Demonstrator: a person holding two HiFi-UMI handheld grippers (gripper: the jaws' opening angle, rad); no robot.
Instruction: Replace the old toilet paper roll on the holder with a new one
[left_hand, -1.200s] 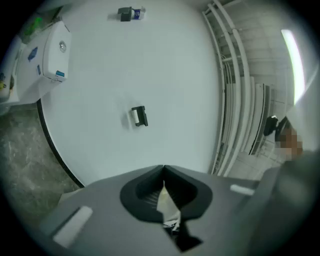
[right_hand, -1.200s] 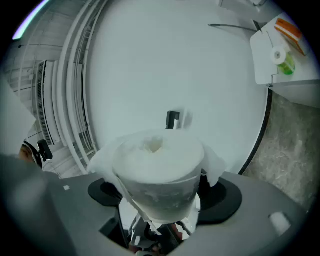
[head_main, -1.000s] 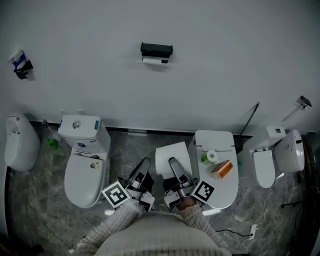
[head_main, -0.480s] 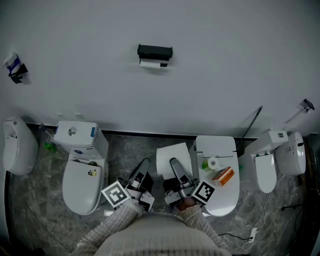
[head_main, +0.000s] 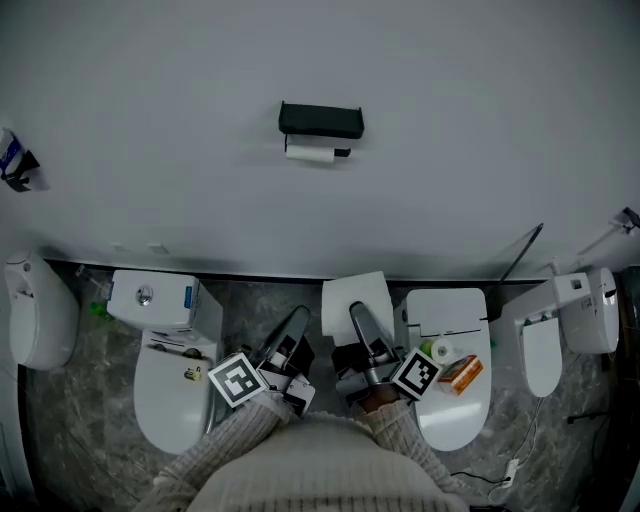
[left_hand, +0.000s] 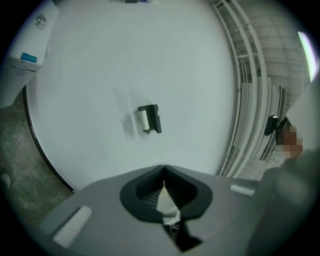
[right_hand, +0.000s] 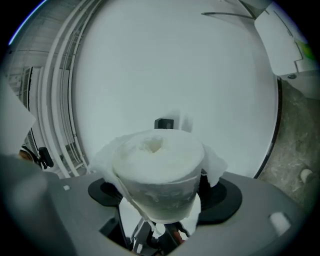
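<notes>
The right gripper (head_main: 357, 312) clamps a full white toilet paper roll (right_hand: 157, 170), which half-hides the black wall-mounted holder (head_main: 321, 120) in its view. A thin white old roll (head_main: 310, 154) hangs under the holder. The left gripper (left_hand: 164, 169) has its jaws together, empty.

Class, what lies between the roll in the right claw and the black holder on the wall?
Nothing: in the head view only bare wall separates the new roll from the holder.
</notes>
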